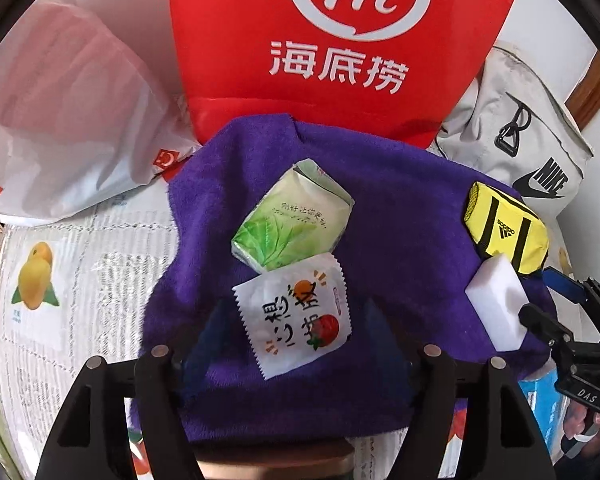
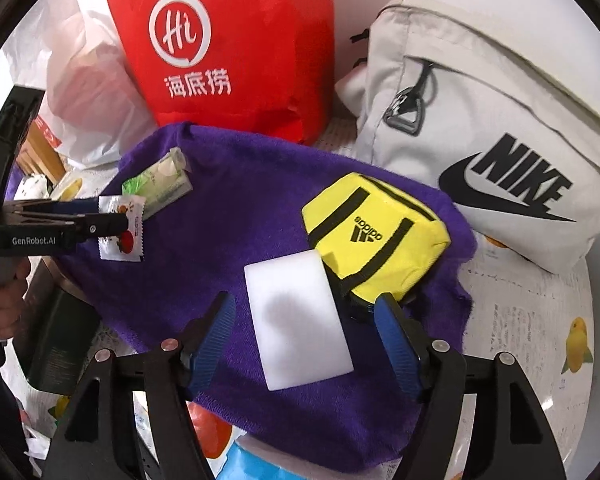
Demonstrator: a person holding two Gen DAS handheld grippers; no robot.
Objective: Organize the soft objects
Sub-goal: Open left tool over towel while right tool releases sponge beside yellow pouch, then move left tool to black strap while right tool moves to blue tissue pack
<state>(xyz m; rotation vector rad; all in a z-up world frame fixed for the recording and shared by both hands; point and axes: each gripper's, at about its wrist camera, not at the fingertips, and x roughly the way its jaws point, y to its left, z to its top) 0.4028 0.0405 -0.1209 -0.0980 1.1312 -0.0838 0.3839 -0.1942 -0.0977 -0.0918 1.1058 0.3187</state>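
Observation:
A purple towel (image 1: pixel 400 240) (image 2: pixel 252 216) lies spread on the table. On it lie a green tissue pack (image 1: pixel 292 218) (image 2: pixel 162 184), a white fruit-print sachet (image 1: pixel 296 316) (image 2: pixel 122 228), a white sponge (image 1: pixel 498 302) (image 2: pixel 298 316) and a yellow Adidas pouch (image 1: pixel 508 226) (image 2: pixel 374 236). My left gripper (image 1: pixel 296 320) (image 2: pixel 100 216) is open, its fingers on either side of the sachet. My right gripper (image 2: pixel 306 320) (image 1: pixel 540 304) is open, its blue pads either side of the sponge.
A red paper bag (image 1: pixel 340 40) (image 2: pixel 236 48) stands behind the towel, a white plastic bag (image 1: pixel 68 120) (image 2: pixel 88 92) to its left and a grey Nike bag (image 2: pixel 492 152) (image 1: pixel 528 148) to the right. Fruit-print paper (image 1: pixel 60 280) covers the table. A blue packet (image 2: pixel 252 464) lies at the near edge.

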